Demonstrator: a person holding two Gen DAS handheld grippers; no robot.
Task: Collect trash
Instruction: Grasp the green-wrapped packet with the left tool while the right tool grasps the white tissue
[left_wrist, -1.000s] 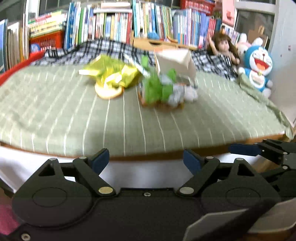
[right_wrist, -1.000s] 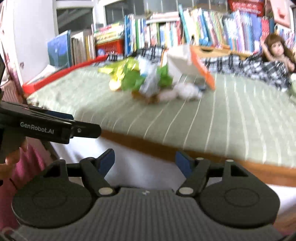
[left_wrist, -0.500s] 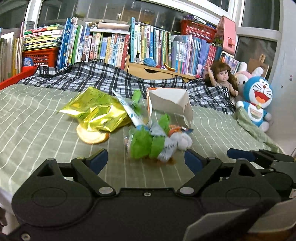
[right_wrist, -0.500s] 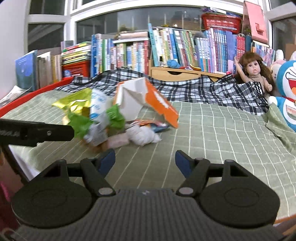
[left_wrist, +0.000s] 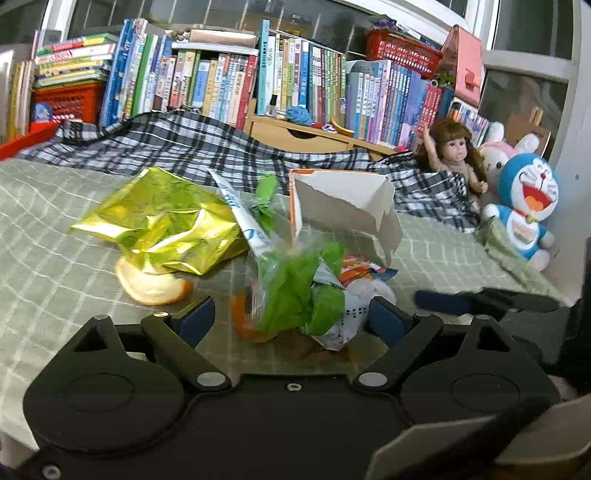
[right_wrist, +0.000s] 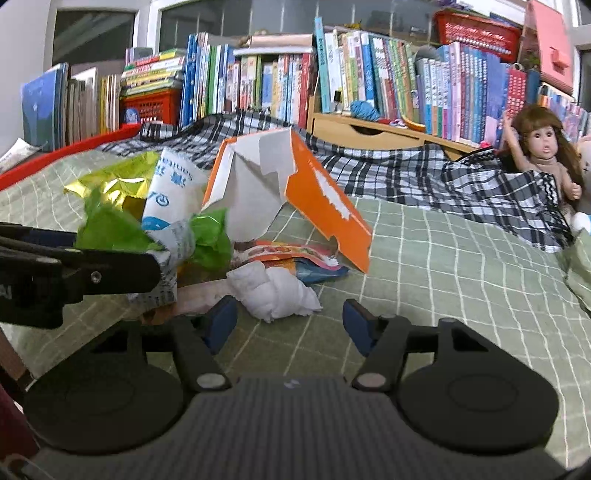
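On bed, trash pile sideways.

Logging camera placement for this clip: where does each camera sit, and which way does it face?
Left wrist: on the left gripper, facing the green wrapper on the bed; its open jaws and the right gripper's finger show.
Right wrist: on the right gripper, facing the crumpled tissue; its jaws, just closing, are empty, and the left gripper enters at left.
Shared: torn orange box, doll, bookshelf.
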